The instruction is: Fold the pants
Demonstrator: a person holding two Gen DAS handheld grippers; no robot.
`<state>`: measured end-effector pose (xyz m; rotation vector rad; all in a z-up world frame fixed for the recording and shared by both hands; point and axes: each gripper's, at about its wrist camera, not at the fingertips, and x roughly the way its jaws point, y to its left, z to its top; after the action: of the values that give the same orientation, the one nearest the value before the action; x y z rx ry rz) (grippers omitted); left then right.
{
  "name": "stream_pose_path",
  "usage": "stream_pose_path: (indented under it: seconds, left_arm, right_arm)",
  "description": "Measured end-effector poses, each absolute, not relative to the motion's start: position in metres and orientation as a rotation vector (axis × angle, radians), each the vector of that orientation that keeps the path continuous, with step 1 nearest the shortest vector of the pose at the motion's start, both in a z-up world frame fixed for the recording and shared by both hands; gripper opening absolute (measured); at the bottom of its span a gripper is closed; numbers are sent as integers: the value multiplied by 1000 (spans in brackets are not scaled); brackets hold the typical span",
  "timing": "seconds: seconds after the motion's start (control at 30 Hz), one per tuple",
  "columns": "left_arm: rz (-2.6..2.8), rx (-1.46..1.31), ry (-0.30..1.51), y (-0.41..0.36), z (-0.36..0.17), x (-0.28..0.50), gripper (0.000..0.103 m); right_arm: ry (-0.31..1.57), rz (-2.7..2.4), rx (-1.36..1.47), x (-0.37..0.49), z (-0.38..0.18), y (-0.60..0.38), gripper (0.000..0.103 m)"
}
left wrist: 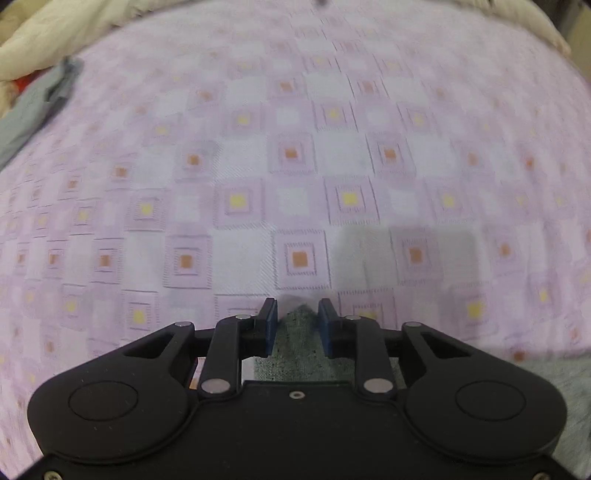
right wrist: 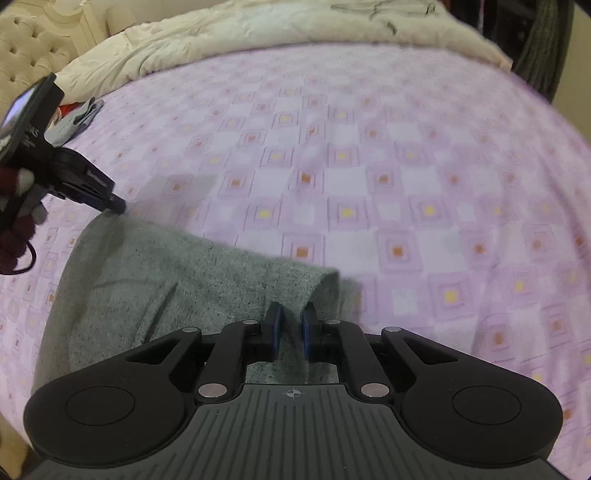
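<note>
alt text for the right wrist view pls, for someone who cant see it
The right gripper has its jaws shut on a fold of grey pants lying on a bed with a lilac checked bedspread. At far left the left gripper meets another corner of the pants; a cream duvet is bunched at the far edge.

Open bedspread ahead, clutter only at the edges

The lilac bedspread (right wrist: 406, 177) lies flat and bare ahead of both grippers, giving wide room forward and to the right. The grey pants (right wrist: 155, 280) cover the near left part. A cream duvet (right wrist: 258, 33) is heaped along the far edge, and a small pile of grey clothes (left wrist: 33, 110) sits at the far left corner.
</note>
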<state>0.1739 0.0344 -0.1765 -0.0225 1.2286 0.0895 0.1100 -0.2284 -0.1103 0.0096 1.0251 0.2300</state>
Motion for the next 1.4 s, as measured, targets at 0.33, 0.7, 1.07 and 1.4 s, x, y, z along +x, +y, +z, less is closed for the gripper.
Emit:
stream_pose_path:
  seconds: [0.33, 0.7, 1.07, 1.4]
  left_arm:
    - [-139, -23, 1114, -38, -142, 27, 31]
    - [-319, 121, 1183, -90, -174, -47, 32]
    - [-161, -75, 1151, -40, -155, -54, 32]
    - [-75, -401, 1136, 43, -163, -43, 34]
  right_arm:
    - [880, 422, -117, 67, -88, -185, 12]
    - [1067, 415, -79, 39, -128, -214, 17]
    - [1080, 257, 338, 82, -146, -271, 78]
    - [1140, 358, 278, 86, -169, -244, 103]
